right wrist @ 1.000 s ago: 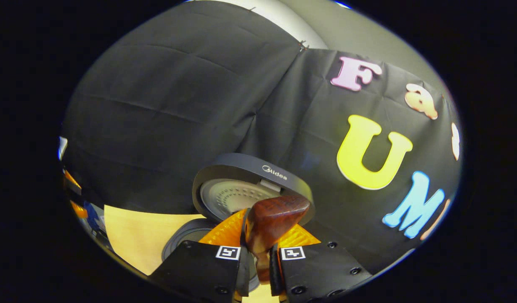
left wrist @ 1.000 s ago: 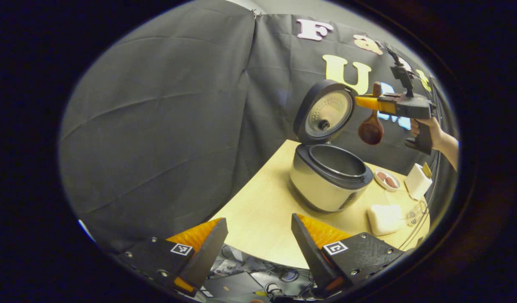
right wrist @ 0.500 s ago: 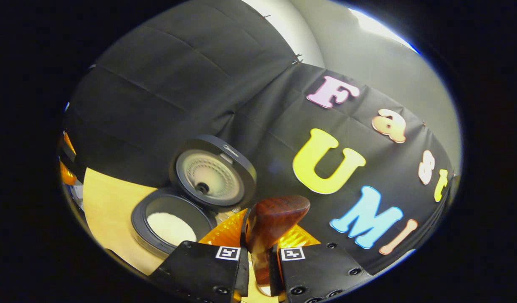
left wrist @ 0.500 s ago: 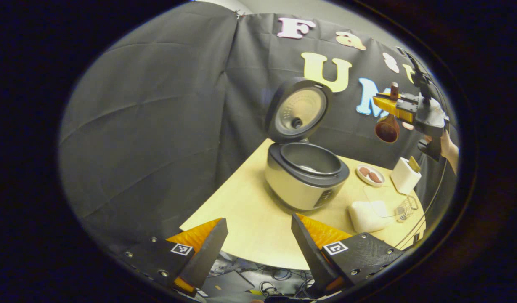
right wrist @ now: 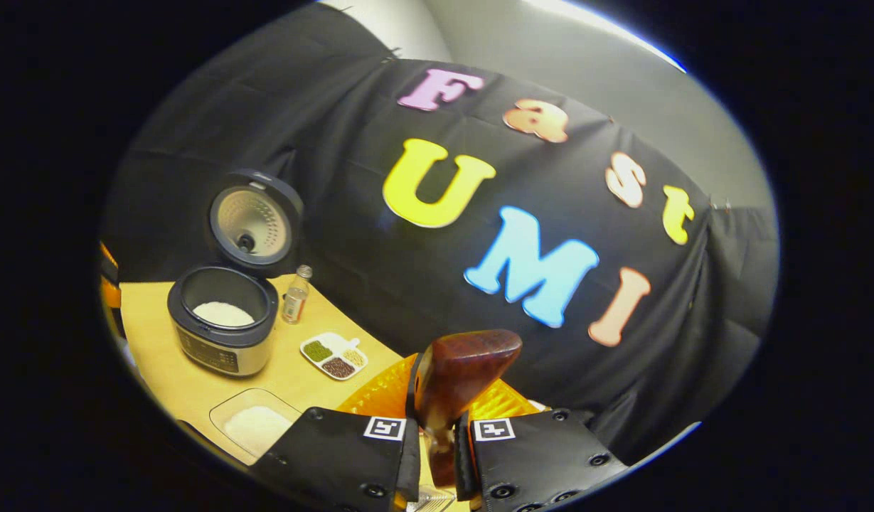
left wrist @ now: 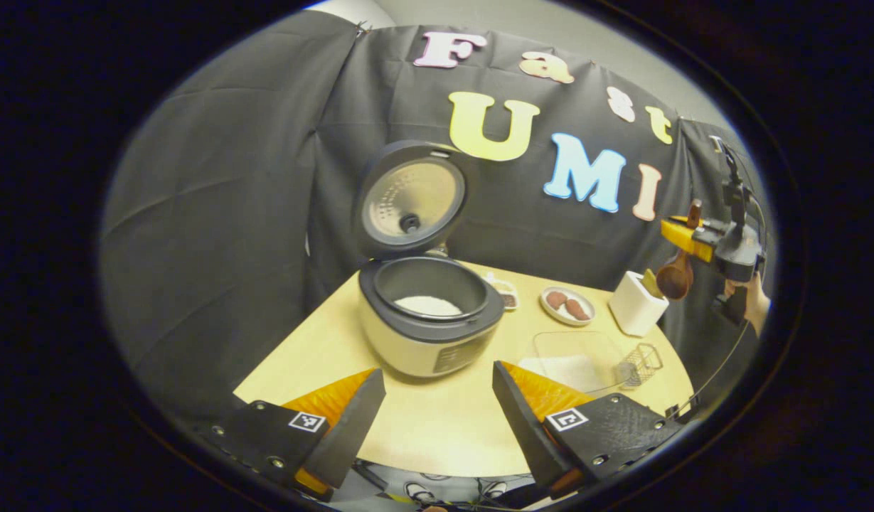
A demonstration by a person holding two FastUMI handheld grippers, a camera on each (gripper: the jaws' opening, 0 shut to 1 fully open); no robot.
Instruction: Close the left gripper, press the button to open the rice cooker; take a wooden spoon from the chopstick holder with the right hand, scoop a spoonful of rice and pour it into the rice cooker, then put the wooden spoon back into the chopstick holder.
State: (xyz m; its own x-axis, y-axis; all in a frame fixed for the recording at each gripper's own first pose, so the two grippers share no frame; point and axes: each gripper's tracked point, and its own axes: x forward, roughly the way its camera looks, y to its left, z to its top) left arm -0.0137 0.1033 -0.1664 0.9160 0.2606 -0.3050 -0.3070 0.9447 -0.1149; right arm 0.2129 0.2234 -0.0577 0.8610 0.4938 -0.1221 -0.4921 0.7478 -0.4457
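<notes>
Rice cooker (left wrist: pixel 428 334) open, wooden spoon (left wrist: pixel 675 279) above chopstick holder (left wrist: pixel 636 314)

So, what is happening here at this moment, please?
A person works at a round table with a gripper in each hand. The right gripper is shut on a wooden spoon and holds it in the air just above the white chopstick holder. The rice cooker stands open with its lid up, and white rice lies inside the pot. The left gripper is open and holds nothing, near the table's front edge. A clear dish of rice sits beside the cooker.
</notes>
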